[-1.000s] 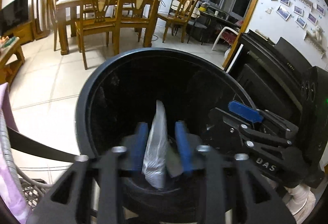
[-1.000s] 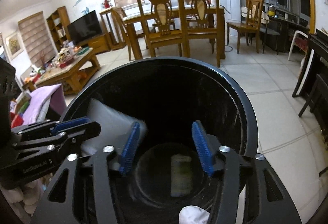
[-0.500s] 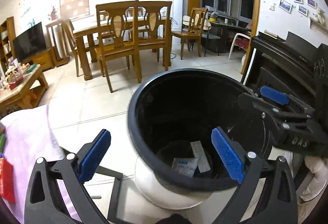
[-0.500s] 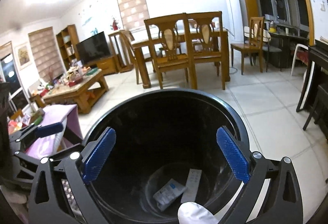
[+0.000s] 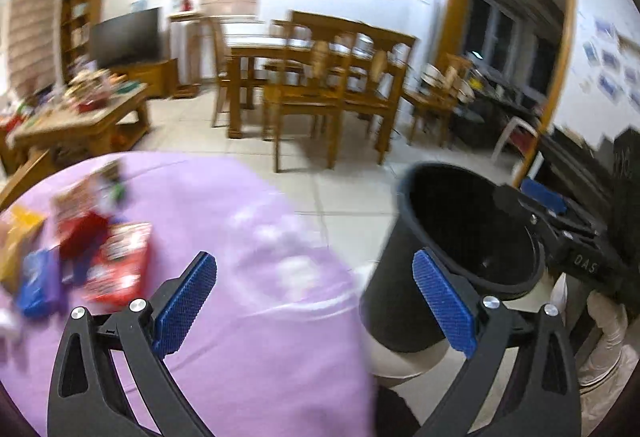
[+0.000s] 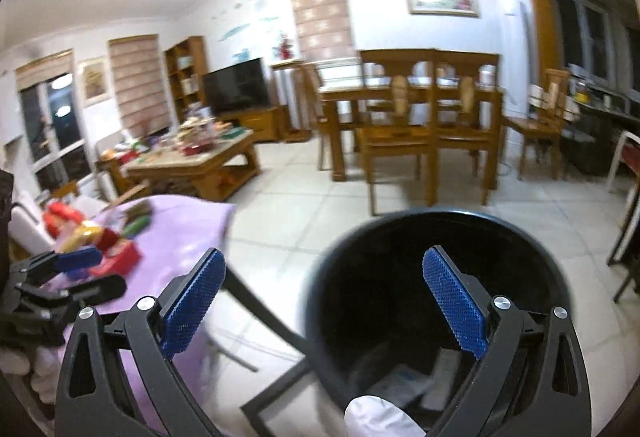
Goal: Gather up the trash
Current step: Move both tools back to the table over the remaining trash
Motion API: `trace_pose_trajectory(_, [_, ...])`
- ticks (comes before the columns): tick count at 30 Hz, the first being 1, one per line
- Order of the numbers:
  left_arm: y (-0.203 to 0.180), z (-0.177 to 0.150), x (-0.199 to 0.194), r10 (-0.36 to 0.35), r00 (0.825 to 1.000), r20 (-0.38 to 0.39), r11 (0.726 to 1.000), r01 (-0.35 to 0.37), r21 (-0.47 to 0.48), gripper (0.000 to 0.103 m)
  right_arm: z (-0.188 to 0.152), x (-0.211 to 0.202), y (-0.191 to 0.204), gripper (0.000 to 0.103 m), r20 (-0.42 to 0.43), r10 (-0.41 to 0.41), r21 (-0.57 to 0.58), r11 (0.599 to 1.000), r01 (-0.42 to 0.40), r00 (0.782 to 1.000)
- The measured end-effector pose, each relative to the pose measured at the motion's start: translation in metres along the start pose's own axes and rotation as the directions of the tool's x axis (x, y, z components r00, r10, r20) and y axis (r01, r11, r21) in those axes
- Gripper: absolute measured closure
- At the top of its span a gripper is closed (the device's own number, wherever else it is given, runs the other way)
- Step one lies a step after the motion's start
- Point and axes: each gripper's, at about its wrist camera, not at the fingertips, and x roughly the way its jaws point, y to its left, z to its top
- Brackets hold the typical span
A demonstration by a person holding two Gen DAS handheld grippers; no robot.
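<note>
While empty, right claw (image 6: 324,301) above bin (image 6: 532,237), wrappers (image 6: 400,383) inside

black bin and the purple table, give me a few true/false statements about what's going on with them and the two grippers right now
1. The left gripper is clamped on a wrapper. False: its jaws stand wide open with nothing between them.
2. Pale pieces of trash lie at the bottom of the black bin. True.
3. Colourful packets lie on the purple cloth. True.
4. The right gripper holds a white packet over the bin. False: it is open and empty.
5. The bin stands on the purple cloth. False: it stands beside the cloth-covered table, on a white base.
</note>
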Motion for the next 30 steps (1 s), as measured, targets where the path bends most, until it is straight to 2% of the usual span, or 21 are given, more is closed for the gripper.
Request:
trace_pose_trajectory(5, [0.087,-0.006,-0.039,0.139,0.989,0.044,0.984,-0.133,-0.120,0.005,0.008,0.022,0.069,0.005,-0.047,0.141,-0.028,0.989,-0.143,0.989])
trace_pose_trajectory(8, [0.142,-0.011,-0.058,0.242,0.969,0.050,0.954,-0.227,-0.198,0.005,0.015,0.039,0.109,0.005,-0.086,0.240,-0.021,0.970,-0.243,0.967])
trace_pose_trajectory(13, [0.211,-0.015,-0.072,0.334,0.942,0.032,0.910,-0.314,-0.271,0.005,0.027,0.073,0.181,0.005,-0.148,0.338,-0.051,0.936,-0.348,0.930])
trace_pose_trajectory(18, [0.239,-0.020,-0.058,0.336,0.942,-0.023,0.916,-0.332,-0.227,0.005,0.036,0.119,0.236,0.005,-0.239,0.395,-0.048,0.907,-0.417,0.887])
trace_pose_trajectory(20, [0.254,-0.022,-0.050,0.338,0.940,-0.049,0.919,-0.341,-0.200,0.005,0.040,0.147,0.250,0.005,-0.294,0.419,-0.014,0.897,-0.442,0.859])
trace_pose_trajectory(22, [0.265,-0.030,-0.045,0.324,0.943,-0.079,0.925,-0.333,-0.182,0.005,0.046,0.174,0.262,0.005,-0.329,0.423,0.017,0.897,-0.442,0.844])
trace_pose_trajectory(25, [0.274,-0.036,-0.032,0.319,0.938,-0.135,0.924,-0.340,-0.175,0.006,0.050,0.211,0.274,0.005,-0.384,0.425,0.064,0.898,-0.436,0.820])
trace_pose_trajectory(26, [0.277,-0.037,-0.030,0.304,0.942,-0.140,0.926,-0.326,-0.188,0.010,0.050,0.222,0.278,0.005,-0.396,0.425,0.074,0.898,-0.433,0.814])
trace_pose_trajectory(27, [0.282,-0.039,-0.029,0.287,0.947,-0.142,0.929,-0.311,-0.201,0.024,0.049,0.233,0.283,0.005,-0.410,0.424,0.082,0.899,-0.430,0.808])
trace_pose_trajectory(28, [0.284,-0.040,-0.027,0.267,0.952,-0.149,0.931,-0.295,-0.215,0.034,0.049,0.244,0.284,0.006,-0.427,0.421,0.093,0.901,-0.424,0.800])
trace_pose_trajectory(29, [0.287,-0.043,-0.025,0.242,0.956,-0.165,0.934,-0.276,-0.228,0.050,0.047,0.249,0.286,0.008,-0.436,0.424,0.102,0.900,-0.424,0.794])
trace_pose_trajectory(30, [0.290,-0.044,-0.023,0.225,0.959,-0.173,0.935,-0.262,-0.238,0.058,0.044,0.256,0.288,0.019,-0.445,0.435,0.112,0.894,-0.433,0.783])
